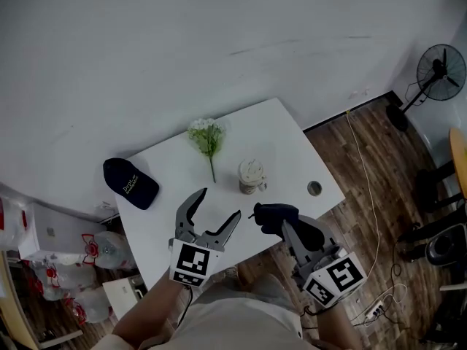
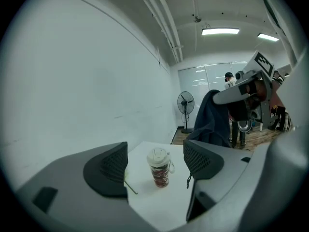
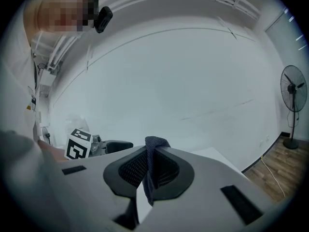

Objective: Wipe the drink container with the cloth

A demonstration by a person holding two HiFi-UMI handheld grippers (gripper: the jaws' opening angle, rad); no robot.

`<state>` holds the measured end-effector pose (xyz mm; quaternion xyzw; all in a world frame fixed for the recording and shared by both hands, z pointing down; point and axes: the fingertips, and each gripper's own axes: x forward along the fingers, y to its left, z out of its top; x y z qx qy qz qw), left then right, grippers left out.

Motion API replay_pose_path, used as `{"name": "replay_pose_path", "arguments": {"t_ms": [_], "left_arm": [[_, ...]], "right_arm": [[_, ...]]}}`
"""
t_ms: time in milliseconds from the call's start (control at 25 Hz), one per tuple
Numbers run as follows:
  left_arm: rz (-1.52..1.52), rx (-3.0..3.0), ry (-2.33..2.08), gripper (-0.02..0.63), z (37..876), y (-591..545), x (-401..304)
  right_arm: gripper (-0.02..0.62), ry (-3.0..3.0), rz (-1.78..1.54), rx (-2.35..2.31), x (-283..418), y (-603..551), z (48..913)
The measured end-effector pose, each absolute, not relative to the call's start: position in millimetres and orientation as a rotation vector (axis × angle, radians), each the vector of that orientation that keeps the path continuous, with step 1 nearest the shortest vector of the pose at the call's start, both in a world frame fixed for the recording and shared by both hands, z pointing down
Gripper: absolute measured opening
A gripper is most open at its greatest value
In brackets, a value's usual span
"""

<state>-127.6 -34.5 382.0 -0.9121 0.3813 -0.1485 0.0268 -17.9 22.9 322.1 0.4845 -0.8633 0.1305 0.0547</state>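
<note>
Near cylindrical lidded cup (image 1: pixel 252 176) on white counter (image 1: pixel 277 133): left gripper (image 1: pixel 220 202), jaws apart, empty; right gripper (image 1: pixel 286 225), jaws clamping dark, finely knit, bunched cloth (image 1: pixel 268 213).

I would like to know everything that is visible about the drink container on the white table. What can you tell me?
The drink container is a small cup with a white domed lid and a red-patterned body, seemingly plastic. A small handle or loop sits at one side. It stands upright and closed on the white table, just right of the stem of the flower sprig in the head view. Nothing but the table touches it. The open left claw points toward it but stays clearly apart.
</note>
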Motion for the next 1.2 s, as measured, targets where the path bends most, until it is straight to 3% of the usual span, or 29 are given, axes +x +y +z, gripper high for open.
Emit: {"name": "replay_pose_path", "arguments": {"t_ms": [1200], "left_arm": [[-0.584,-2.942,1.309,0.428,517.3,-144.4,-29.5]], "right_arm": [[0.038,-2.579,0.445,0.896,22.7,-134.7,433.7]]}}
